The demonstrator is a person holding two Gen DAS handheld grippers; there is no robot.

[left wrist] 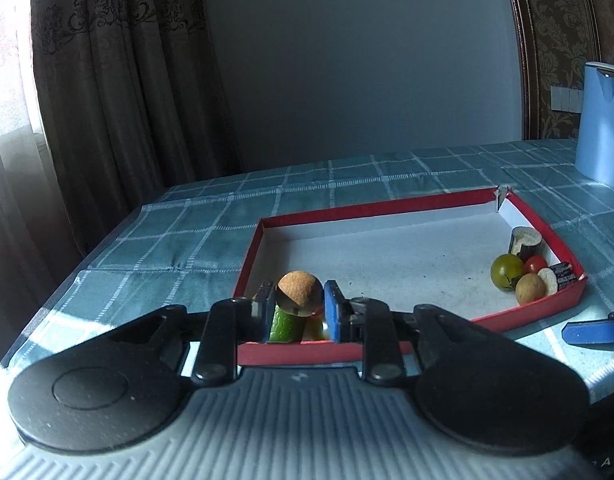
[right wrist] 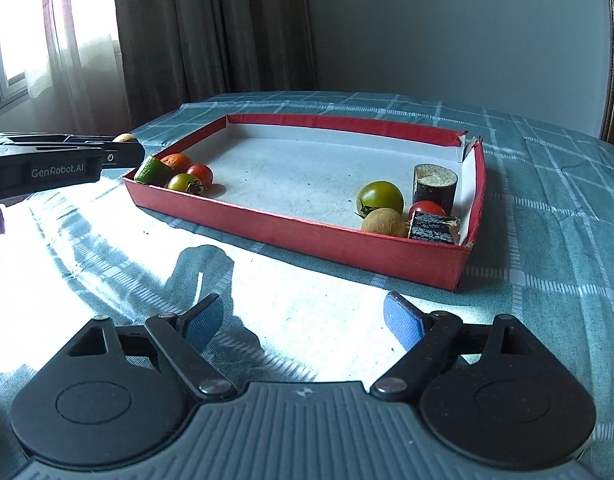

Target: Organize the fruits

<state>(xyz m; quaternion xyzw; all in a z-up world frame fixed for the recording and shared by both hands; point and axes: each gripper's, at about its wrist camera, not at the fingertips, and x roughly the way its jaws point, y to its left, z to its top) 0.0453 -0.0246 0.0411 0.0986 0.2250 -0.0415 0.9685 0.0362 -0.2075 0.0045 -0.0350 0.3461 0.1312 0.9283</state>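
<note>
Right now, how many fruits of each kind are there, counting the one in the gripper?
Green tomatoes: 2
Red tomatoes: 2
Brown round fruits: 2, one in the left gripper
Dark-skinned chunks: 2
Green wedge: 1
Orange fruit: 1
Total: 10

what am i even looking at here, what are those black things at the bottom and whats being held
Those black shapes are two handheld grippers, one in each of a person's hands, each with a fisheye camera looking along its blue-padded fingers. One picture comes from the left gripper, which is shut on a small round brown fruit above the near-left corner of a red tray. The other comes from the right gripper, open and holding nothing, over the checked tablecloth. The tray holds two clusters of tomatoes and other pieces: a left group and a right group.
</note>
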